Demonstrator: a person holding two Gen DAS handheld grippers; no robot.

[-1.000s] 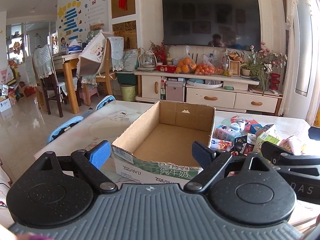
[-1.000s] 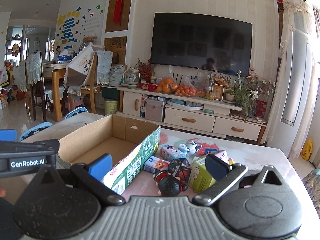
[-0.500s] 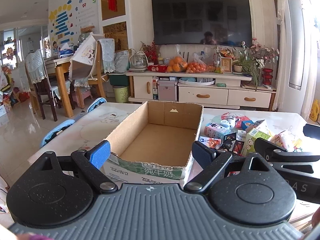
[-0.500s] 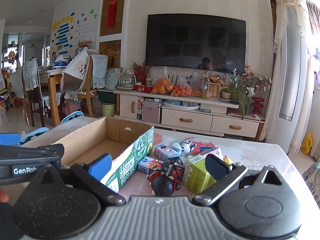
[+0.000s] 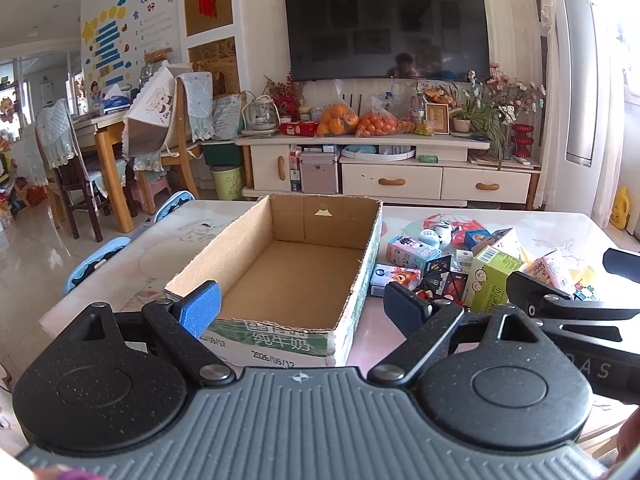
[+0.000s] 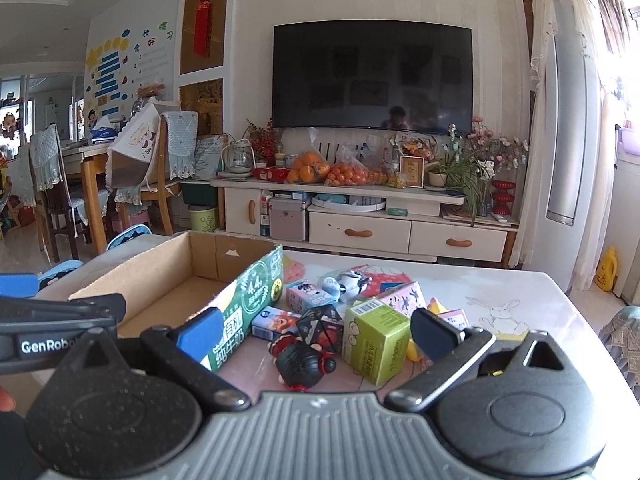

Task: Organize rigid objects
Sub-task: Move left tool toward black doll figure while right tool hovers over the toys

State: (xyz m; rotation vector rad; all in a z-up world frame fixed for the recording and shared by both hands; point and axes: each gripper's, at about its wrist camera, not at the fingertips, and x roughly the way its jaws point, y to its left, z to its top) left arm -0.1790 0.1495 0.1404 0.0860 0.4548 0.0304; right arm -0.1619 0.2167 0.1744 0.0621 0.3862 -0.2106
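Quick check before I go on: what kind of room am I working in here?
Most likely a home living room: a wall-mounted TV over a white cabinet carrying bags of oranges, with a dining table and chairs further left.

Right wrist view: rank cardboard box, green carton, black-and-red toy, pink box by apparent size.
1. cardboard box
2. green carton
3. black-and-red toy
4. pink box
Toy versus pink box is unsure: the toy sits nearer the camera.
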